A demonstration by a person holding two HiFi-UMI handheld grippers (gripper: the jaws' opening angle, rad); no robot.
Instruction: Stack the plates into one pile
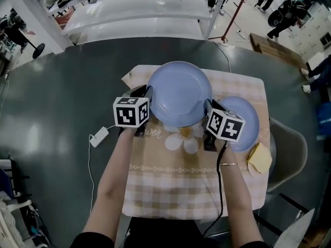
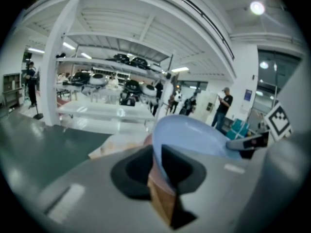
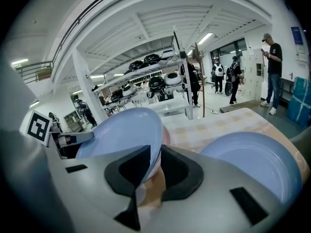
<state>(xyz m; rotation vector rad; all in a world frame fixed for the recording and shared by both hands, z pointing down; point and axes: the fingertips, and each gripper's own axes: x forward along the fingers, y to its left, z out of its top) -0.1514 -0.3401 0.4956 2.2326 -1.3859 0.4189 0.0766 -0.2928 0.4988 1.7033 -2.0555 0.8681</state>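
Observation:
A large light-blue plate hangs over the far part of the checked placemat, held from both sides. My left gripper is shut on its left rim, and the rim runs between the jaws in the left gripper view, where the plate fills the middle. My right gripper is shut on the right rim, with the same plate edge-on between its jaws. A second blue plate lies flat on the mat just right of my right gripper; this second plate also shows low at the right of the right gripper view.
The mat lies on a dark round table. A yellow pad sits at the mat's right edge. A white adapter with its cable lies left of the mat. A grey chair stands at the right; shelves and people stand beyond the table.

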